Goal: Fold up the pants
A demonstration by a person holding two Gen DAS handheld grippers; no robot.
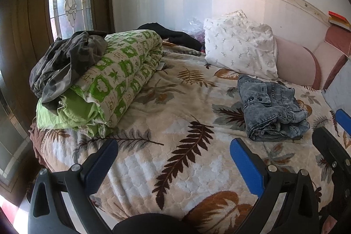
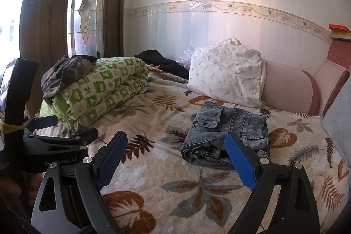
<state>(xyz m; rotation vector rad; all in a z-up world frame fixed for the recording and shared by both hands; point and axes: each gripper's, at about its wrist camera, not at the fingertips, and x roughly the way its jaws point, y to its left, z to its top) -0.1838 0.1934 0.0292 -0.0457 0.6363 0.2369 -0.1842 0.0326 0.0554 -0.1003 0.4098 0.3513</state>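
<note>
Grey-blue denim pants (image 1: 272, 109) lie folded into a compact bundle on the leaf-patterned bedspread (image 1: 175, 124), near the pillow; they also show in the right wrist view (image 2: 228, 135). My left gripper (image 1: 173, 159) is open and empty, hovering above the bedspread to the left of and nearer than the pants. My right gripper (image 2: 175, 157) is open and empty, just in front of the pants, its right finger (image 2: 241, 163) overlapping the bundle's near edge in view. The right gripper's fingers (image 1: 333, 146) show at the left wrist view's right edge.
A rolled green-and-white quilt (image 1: 114, 80) with crumpled dark clothes (image 1: 65, 63) on top lies at the bed's left. A white pillow (image 1: 241, 45) leans on the pink headboard (image 1: 296, 63). Black clothing (image 1: 175, 34) lies by the wall. A wooden door (image 1: 22, 14) stands left.
</note>
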